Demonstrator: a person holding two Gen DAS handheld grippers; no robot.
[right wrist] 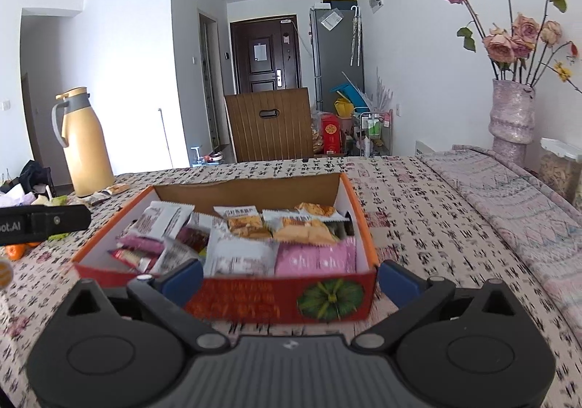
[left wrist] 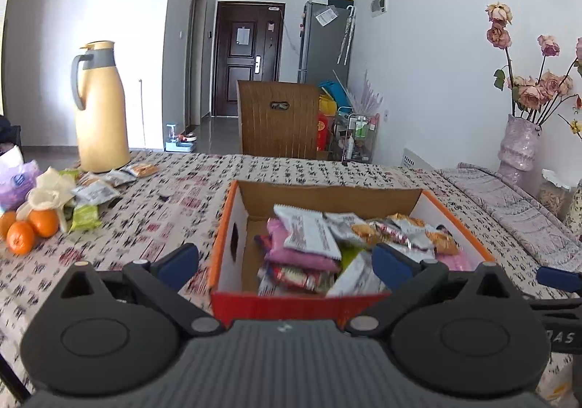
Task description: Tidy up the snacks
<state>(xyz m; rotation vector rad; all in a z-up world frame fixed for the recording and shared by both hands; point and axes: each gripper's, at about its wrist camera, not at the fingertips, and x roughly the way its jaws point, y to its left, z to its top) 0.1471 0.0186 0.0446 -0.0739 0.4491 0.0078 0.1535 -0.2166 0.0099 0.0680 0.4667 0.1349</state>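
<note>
An open red and orange cardboard box (left wrist: 222, 237) sits on the patterned tablecloth, filled with several snack packets (left wrist: 309, 237). It also shows in the right wrist view (right wrist: 283, 299), packets (right wrist: 240, 255) inside. My left gripper (left wrist: 285, 262) is open and empty, hovering at the box's near edge. My right gripper (right wrist: 289, 277) is open and empty, in front of the box's near wall. More loose snack packets (left wrist: 98, 190) lie at the left by a yellow thermos (left wrist: 100, 110).
Oranges (left wrist: 29, 228) and a purple bag (left wrist: 16, 182) lie at the far left. A vase of dried roses (right wrist: 511, 117) stands at the right on a folded cloth. A wooden chair back (left wrist: 280, 117) rises behind the table.
</note>
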